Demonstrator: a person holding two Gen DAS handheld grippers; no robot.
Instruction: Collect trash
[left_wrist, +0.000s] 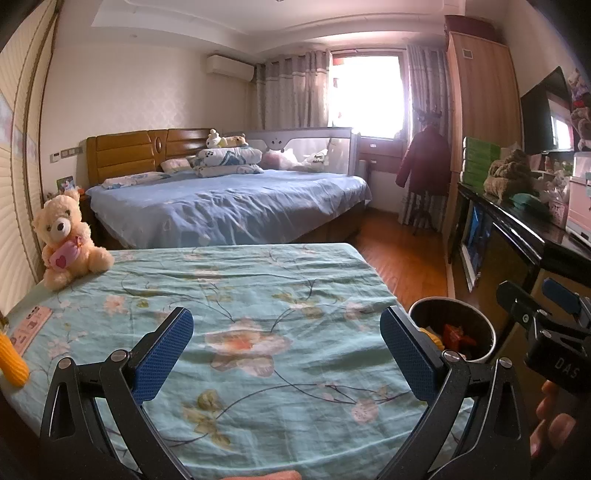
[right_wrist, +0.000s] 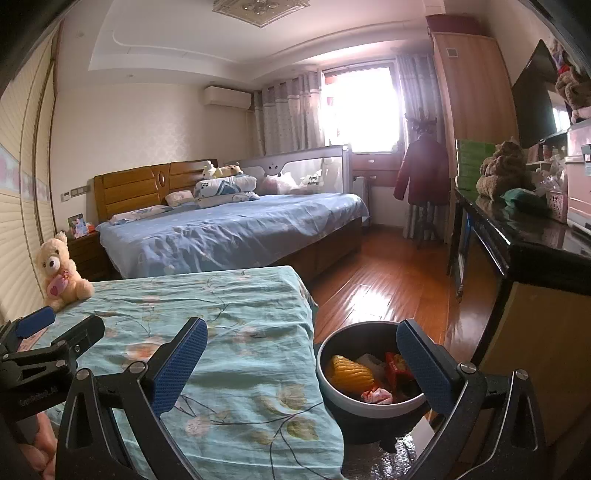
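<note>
Beside the floral bedspread sits the trash bin on the floor, holding a corn cob and wrappers; both the left gripper and right gripper are spread wide, empty. Likely next: left takes the yellow item at the bed's left edge, pinching its middle so it won't roll. That item is cut off by the frame, probably corn; the pink card nearby may be trash, can't tell.

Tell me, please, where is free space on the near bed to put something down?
The middle of the floral sheet is bare, from the teddy bear at its far left across to its right edge. The left edge is busier: a pink card and a yellow corn cob. The bin beside the bed already holds trash.
</note>
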